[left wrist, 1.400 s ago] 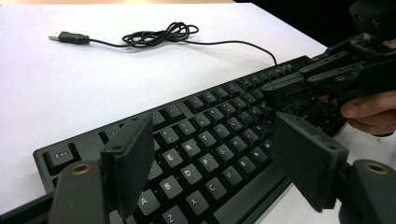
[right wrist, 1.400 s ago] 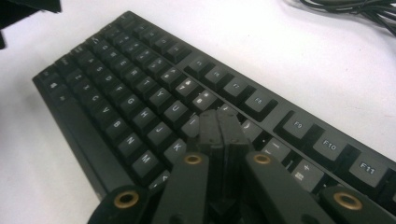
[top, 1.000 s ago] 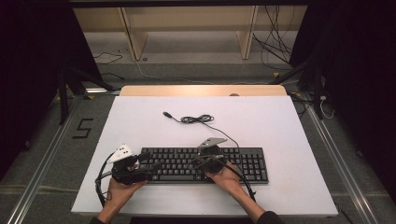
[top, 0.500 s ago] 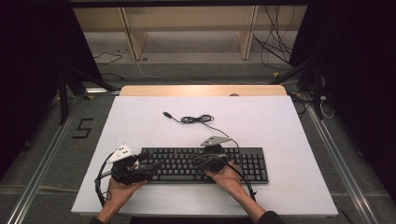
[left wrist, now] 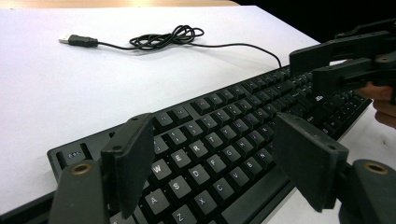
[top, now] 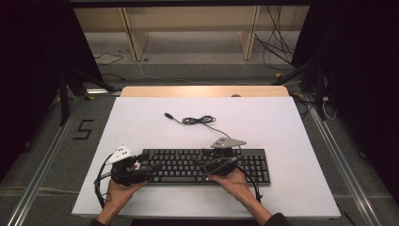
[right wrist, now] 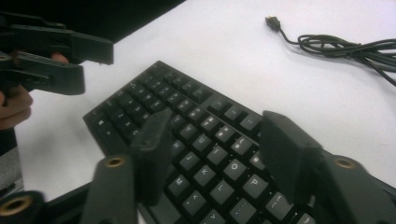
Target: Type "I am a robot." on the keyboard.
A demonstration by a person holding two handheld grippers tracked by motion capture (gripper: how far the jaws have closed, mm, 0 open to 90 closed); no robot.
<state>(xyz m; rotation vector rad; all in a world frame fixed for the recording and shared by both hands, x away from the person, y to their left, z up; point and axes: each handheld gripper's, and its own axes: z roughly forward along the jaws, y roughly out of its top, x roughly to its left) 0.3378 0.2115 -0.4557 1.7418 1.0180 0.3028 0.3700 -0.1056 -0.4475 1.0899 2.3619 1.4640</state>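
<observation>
A black keyboard lies across the near part of the white table, and its thin black cable coils behind it and ends in a USB plug. My left gripper stands open over the keyboard's left end, and in the left gripper view the letter keys show between its jaws. My right gripper hovers over the middle keys. Its jaws have just been opening and stand apart above the keys, holding nothing. Each gripper view shows the other gripper farther off across the keyboard.
The white table top has bare room behind and to the right of the keyboard. A wooden strip runs along its far edge. Beyond it are shelf legs and loose cables on the floor, and metal rails flank both sides.
The right gripper has shifted a little to the right over the keyboard. The left gripper has stayed in place.
</observation>
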